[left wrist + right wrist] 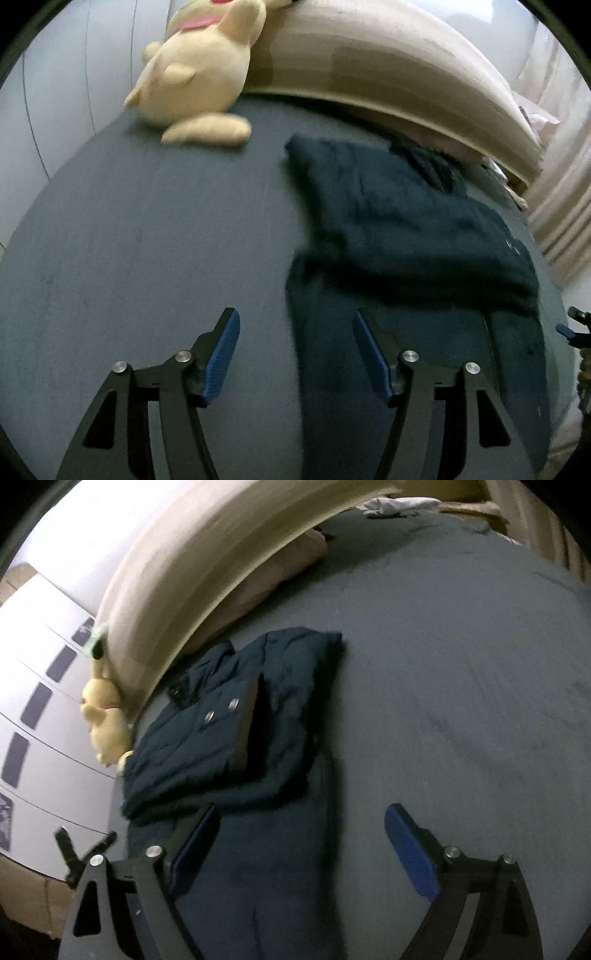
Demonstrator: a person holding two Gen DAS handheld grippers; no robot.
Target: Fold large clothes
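Note:
A dark navy coat [399, 229] lies on the grey bed sheet [147, 240], partly folded, with its upper part doubled over the lower part. In the right wrist view the coat [229, 731] shows two silver snap buttons and a tan lining edge. My left gripper [295, 325] is open and empty, just above the coat's near left edge. My right gripper [301, 819] is open and empty, over the coat's lower part. The right gripper's tip also shows at the far right of the left wrist view [574, 328].
A yellow plush toy [199, 74] leans against the beige padded headboard [388, 66] at the bed's far end. A pinkish pillow [280, 568] lies under the headboard. White wardrobe doors [44, 686] stand beside the bed. A white cloth [399, 506] lies at the far corner.

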